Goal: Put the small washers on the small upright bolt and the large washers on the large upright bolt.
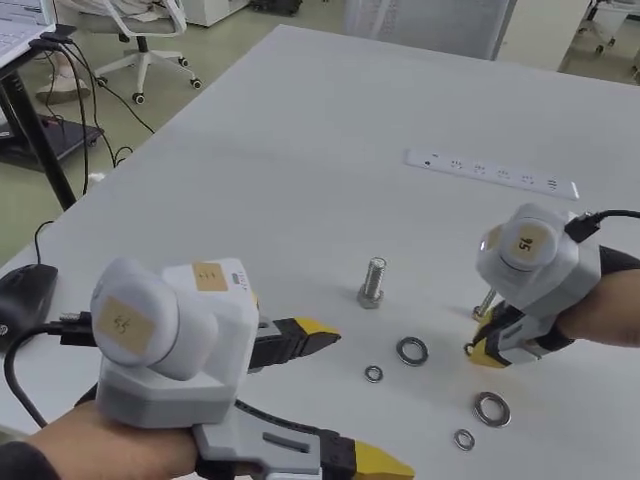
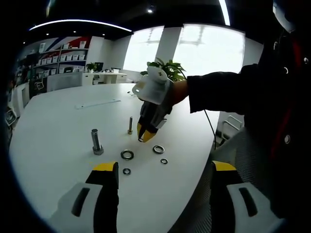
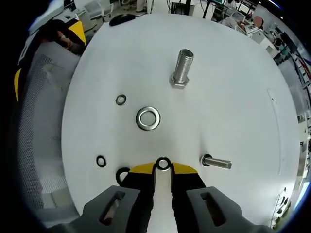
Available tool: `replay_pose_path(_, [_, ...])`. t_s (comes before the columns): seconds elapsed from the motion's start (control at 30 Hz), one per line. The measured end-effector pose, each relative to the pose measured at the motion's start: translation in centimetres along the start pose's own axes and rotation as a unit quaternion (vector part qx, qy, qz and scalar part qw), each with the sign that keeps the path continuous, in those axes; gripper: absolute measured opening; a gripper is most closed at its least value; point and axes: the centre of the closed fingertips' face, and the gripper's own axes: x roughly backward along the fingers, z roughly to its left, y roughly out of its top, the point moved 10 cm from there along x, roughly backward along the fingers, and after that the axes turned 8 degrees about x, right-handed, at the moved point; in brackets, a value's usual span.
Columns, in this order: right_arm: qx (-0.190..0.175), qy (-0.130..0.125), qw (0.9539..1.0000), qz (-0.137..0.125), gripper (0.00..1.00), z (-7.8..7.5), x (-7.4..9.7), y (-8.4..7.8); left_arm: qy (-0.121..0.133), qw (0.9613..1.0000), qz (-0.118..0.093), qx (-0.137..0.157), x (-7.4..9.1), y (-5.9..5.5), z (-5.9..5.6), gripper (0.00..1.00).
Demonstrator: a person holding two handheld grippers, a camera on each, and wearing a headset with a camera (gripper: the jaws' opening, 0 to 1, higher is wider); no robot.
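In the head view we look fwd & down at the table [image 1: 300, 150], mid-range. Left gripper view faces low across it twd the right gripper [image 2: 145, 136]; right gripper view looks steeply down, v. close. All 3 share the large bolt [image 1: 372, 282].

**Open-plan office / lab floor**

I'm at a big white table [image 1: 300, 150] with a power strip [image 1: 490, 172] on it. Wheeled office chair [image 1: 140, 40] and loose cables [image 1: 95, 90] sit on the floor beside it. Far side has shelves [image 2: 53, 60] of boxes, a potted plant [image 2: 167, 70], tall windows [image 2: 204, 48] and ceiling strip lights [image 2: 73, 23].
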Motion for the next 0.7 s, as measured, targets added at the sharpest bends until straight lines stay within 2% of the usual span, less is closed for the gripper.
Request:
replay_pose_path(0.33, [-0.019, -0.007, 0.9998, 0.002, 0.13, 0.5, 1.0, -1.4, -0.003, 1.0, 0.003, -0.001, -0.1, -0.1, 0.0, 0.76])
replay_pose_path(0.47, [-0.023, -0.011, 0.9997, 0.005, 0.13, 0.2, 1.3, -2.0, -0.003, 1.0, 0.003, -0.002, -0.1, -0.1, 0.0, 0.76])
replay_pose_path(0.7, [-0.024, -0.018, 0.9995, 0.009, 0.13, 0.1, 2.3, -2.3, -0.004, 1.0, 0.004, -0.002, -0.1, -0.2, -0.1, 0.76])
